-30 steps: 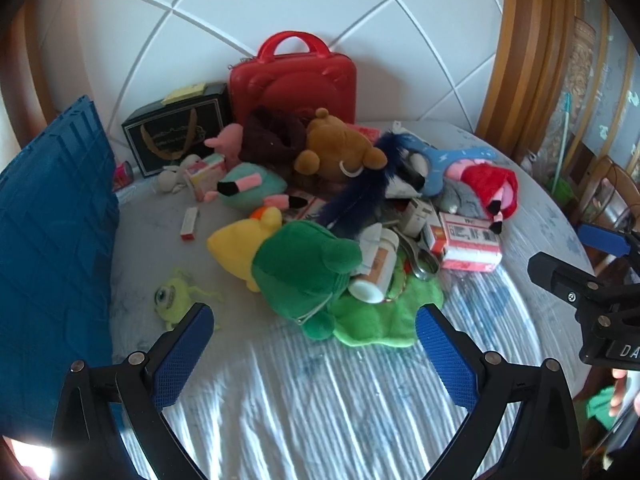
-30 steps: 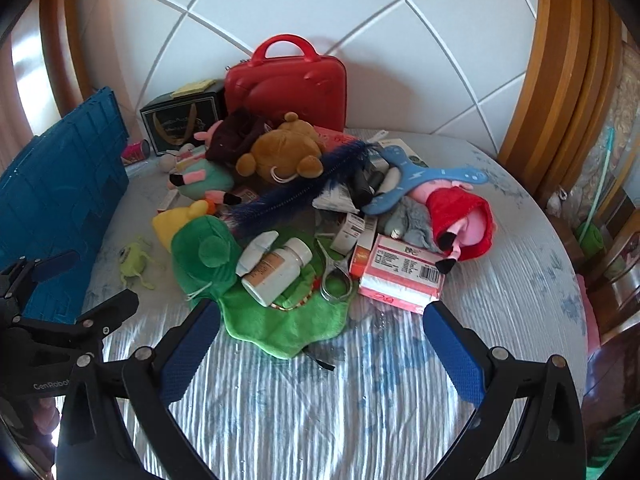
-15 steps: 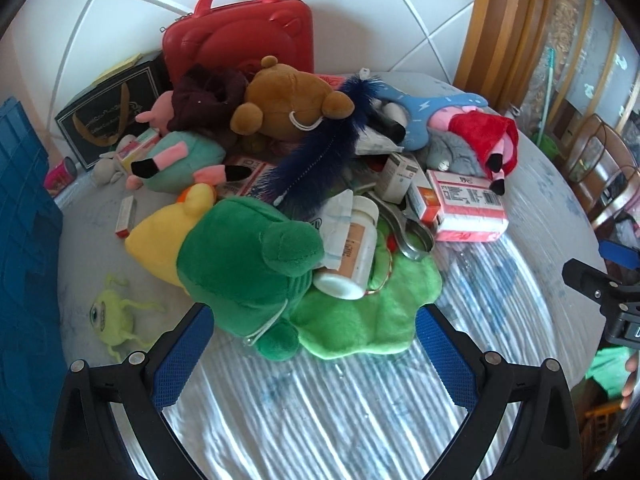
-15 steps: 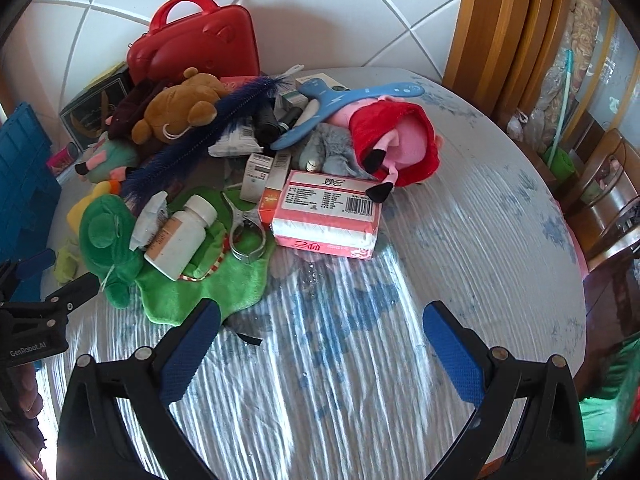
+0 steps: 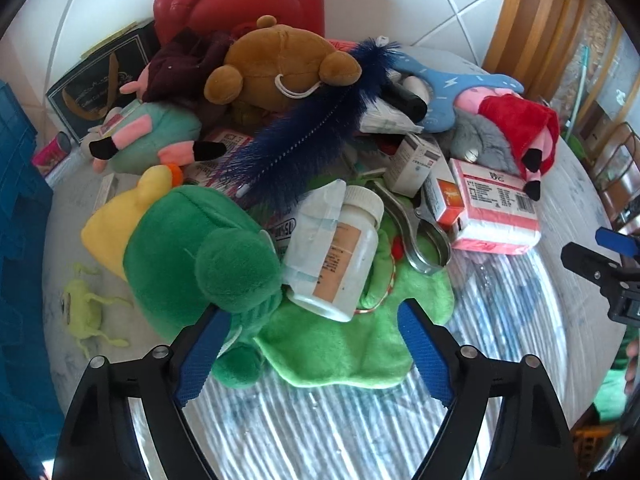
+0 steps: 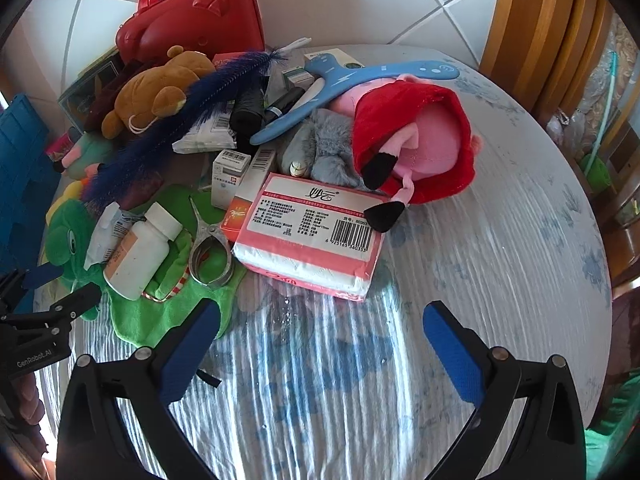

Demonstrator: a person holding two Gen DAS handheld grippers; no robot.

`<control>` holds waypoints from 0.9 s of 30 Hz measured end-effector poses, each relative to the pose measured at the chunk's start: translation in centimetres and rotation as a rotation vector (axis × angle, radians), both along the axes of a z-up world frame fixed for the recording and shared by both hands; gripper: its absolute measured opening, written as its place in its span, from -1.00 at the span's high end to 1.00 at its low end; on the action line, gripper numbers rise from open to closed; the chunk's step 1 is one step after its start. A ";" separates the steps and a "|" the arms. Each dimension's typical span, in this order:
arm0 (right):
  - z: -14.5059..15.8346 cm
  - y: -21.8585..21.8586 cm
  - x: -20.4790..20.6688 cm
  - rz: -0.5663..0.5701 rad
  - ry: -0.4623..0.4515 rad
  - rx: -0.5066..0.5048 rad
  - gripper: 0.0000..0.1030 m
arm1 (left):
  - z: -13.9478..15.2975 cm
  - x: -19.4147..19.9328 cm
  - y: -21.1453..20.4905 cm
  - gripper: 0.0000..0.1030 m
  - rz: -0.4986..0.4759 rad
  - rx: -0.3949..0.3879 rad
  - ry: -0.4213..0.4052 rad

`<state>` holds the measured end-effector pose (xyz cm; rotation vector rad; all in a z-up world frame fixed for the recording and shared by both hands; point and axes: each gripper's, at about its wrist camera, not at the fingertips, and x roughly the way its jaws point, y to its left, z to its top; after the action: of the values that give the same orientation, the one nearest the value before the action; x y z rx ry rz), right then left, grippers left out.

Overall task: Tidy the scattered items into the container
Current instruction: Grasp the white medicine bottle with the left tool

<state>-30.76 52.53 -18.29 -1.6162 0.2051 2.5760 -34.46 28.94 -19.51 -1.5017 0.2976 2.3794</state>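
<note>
Table (image 5: 320, 420) cluttered; left hand-held gripper (image 5: 312, 354) closing (unclamped) astride green plush (image 5: 200, 268).

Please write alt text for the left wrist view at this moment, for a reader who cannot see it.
The left gripper, its blue-padded jaws closing and not yet gripping, straddles a green plush frog at the near edge of a pile on a striped tablecloth. A white plastic pill bottle lies on the frog, with a brown teddy bear and red plastic case behind.
</note>
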 end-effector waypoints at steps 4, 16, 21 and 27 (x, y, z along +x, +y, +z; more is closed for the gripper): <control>-1.3 0.6 -1.3 0.029 -0.029 -0.009 -1.00 | -1.7 -0.6 1.4 -0.50 0.002 -0.008 -0.045; -3.2 1.2 -5.0 0.013 -0.069 -0.039 -1.00 | -4.9 -4.2 4.2 -0.49 -0.037 -0.062 -0.097; -4.7 0.1 -7.4 -0.006 -0.091 -0.046 -1.00 | -5.8 -5.4 5.5 -0.50 -0.083 -0.096 -0.095; -5.6 -0.6 -9.6 -0.052 -0.097 0.023 -1.00 | -7.1 -6.8 6.9 -0.51 -0.128 -0.107 -0.097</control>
<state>-40.34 51.88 -23.90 -1.6995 0.2058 2.4461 -41.23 35.84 -26.65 -1.5890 0.4889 2.2154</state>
